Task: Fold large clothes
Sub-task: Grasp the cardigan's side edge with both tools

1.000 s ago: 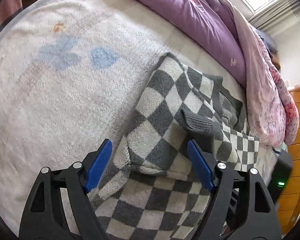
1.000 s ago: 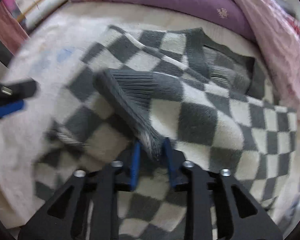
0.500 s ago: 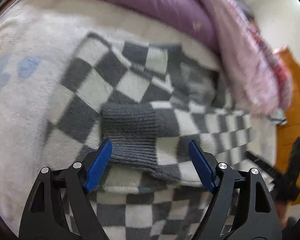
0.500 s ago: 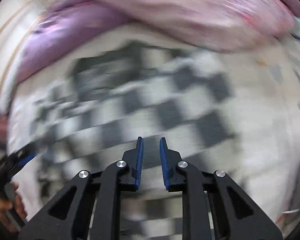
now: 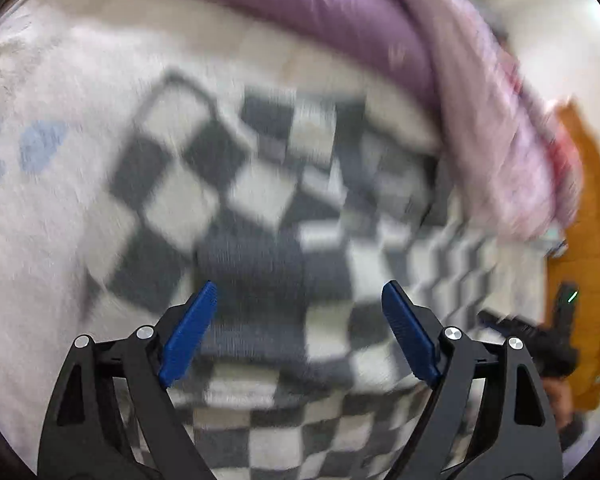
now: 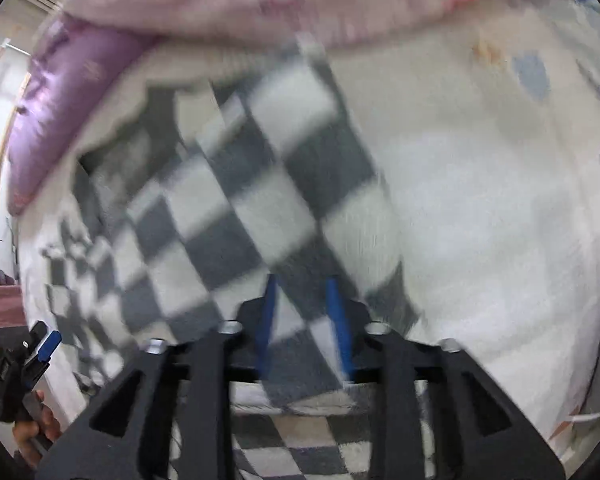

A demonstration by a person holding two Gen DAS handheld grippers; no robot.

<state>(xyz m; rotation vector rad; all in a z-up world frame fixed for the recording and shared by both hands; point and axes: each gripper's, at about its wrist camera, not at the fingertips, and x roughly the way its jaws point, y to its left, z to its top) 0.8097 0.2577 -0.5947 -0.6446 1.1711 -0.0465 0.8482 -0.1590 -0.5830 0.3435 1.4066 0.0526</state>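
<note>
So the checkered sweater [image 5: 260,208] is lying spread on the white fuzzy blanket [image 5: 52,208] on the bed, with the purple duvet [image 5: 320,12] bunched up along the far side. Both views are pretty smeared with motion blur right now, so details are rough.

Left gripper [image 5: 300,320] is hanging over the sweater with its jaws wide apart, and they've just spread a bit further. Nothing is pinched between the blue pads [image 5: 188,336]. A second ago this camera was looking at the sweater from off to one side with a lot of bare blanket in view; now the grey ribbed cuff [image 5: 256,264] sits right above the gap between the fingers and the checks fill most of the frame.

Right gripper [image 6: 304,320] is the big change. A second ago it was clamped on that ribbed cuff, pulling the sleeve across. Half a second ago the jaws were nearly together with no cloth in them. Now they've just been opening again, to about half width, and sit low over the sweater's edge near the bare blanket. Cloth shows between the pads, but with the blur I can't tell if they're actually pressing on it.

The left gripper also shows up at the bottom left of the right camera's view, a hand [image 6: 32,432] wrapped around its handle.
</note>
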